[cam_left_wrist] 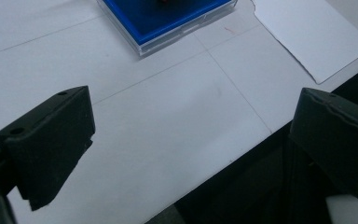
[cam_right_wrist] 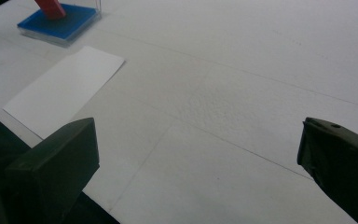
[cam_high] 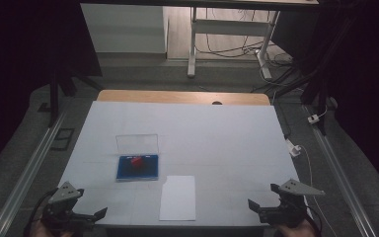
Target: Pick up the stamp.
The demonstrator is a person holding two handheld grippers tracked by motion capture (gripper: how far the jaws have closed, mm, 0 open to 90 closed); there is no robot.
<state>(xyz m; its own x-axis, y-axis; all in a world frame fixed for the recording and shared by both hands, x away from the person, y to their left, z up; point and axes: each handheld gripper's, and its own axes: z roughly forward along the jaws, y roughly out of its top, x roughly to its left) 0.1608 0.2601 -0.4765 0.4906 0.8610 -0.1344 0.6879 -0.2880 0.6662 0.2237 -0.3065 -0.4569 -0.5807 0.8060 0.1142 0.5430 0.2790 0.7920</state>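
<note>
No legible text, label, brand, number or sign is present. The sheet of paper (cam_high: 178, 197) is blank, the blue case (cam_high: 137, 168) carries no readable marking, and the white worktop (cam_high: 217, 143) shows faint ruled lines without characters.

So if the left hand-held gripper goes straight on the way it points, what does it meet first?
Probably bare table first, since the open left hand-held gripper looks angled downward; beyond that lies the blue case. Depth is unclear.

Each black gripper (cam_high: 96, 215) carries a grey three-cornered plate.
</note>
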